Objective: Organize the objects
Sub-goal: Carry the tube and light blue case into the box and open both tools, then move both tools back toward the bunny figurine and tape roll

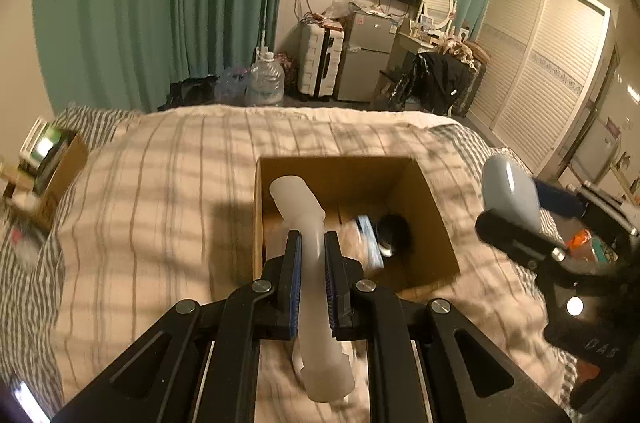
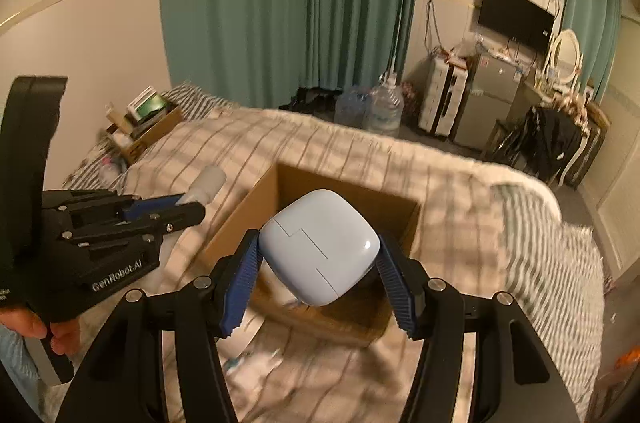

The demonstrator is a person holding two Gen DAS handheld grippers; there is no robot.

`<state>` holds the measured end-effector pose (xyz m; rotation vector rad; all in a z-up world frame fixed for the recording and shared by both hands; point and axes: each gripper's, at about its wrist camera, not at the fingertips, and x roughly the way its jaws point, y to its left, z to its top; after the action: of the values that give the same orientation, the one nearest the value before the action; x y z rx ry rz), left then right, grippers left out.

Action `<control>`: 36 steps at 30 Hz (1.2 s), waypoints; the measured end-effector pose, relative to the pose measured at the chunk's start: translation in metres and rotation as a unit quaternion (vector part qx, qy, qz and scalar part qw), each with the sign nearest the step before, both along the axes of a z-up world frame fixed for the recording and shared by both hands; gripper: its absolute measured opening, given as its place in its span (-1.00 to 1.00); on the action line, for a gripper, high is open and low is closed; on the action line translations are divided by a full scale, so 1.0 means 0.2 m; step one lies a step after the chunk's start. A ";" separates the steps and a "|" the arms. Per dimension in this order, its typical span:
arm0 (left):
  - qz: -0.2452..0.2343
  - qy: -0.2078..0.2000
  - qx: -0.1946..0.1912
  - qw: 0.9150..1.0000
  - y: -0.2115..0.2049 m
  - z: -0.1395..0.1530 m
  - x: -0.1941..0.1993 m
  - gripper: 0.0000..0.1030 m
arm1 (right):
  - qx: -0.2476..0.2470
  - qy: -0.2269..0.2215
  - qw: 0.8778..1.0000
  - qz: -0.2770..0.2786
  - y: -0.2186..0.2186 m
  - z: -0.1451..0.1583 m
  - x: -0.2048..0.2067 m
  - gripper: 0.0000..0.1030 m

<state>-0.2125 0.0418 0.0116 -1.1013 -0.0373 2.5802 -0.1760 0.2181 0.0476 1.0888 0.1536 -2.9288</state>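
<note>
Left wrist view: my left gripper (image 1: 313,263) has its fingers clamped on a frosted, bent plastic tube (image 1: 306,247), its tip raised over the near-left rim of the open cardboard box (image 1: 434,219) on the striped bed (image 1: 160,183), ready for dropping, I judge

Right wrist view: my right gripper (image 2: 320,283) pinches a smooth, rounded pale-blue case (image 2: 320,247) over the box's near edge

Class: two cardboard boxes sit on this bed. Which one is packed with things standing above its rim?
The small cardboard box by the wall; books poke above its rim. The large open box near both hand-held grippers is mostly empty.
</note>
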 end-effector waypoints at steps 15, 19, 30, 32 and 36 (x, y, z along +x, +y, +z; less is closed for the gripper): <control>-0.027 -0.043 -0.049 0.997 0.18 -0.45 -0.41 -0.80 | 0.033 -0.054 0.998 -0.014 0.17 -0.45 -0.54 0.12; -0.036 -0.056 -0.057 0.996 0.21 -0.52 -0.42 -0.60 | 0.014 -0.057 0.998 -0.010 0.20 -0.52 -0.55 0.13; -0.026 -0.008 -0.078 0.997 0.15 -0.28 -0.19 0.56 | 0.024 -0.009 0.999 -0.044 0.21 -0.18 -0.26 0.47; -0.019 0.004 -0.080 0.997 0.11 -0.20 -0.09 0.63 | 0.031 -0.003 0.998 -0.049 0.19 -0.11 -0.17 0.47; -0.001 0.035 -0.075 0.997 0.03 -0.07 0.07 0.82 | 0.047 0.012 0.998 -0.050 0.11 0.04 0.05 0.50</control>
<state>-0.1976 0.0475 -0.0024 -1.0588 0.1780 2.6543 -0.1650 0.2409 0.0557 1.1046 0.2465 -3.0538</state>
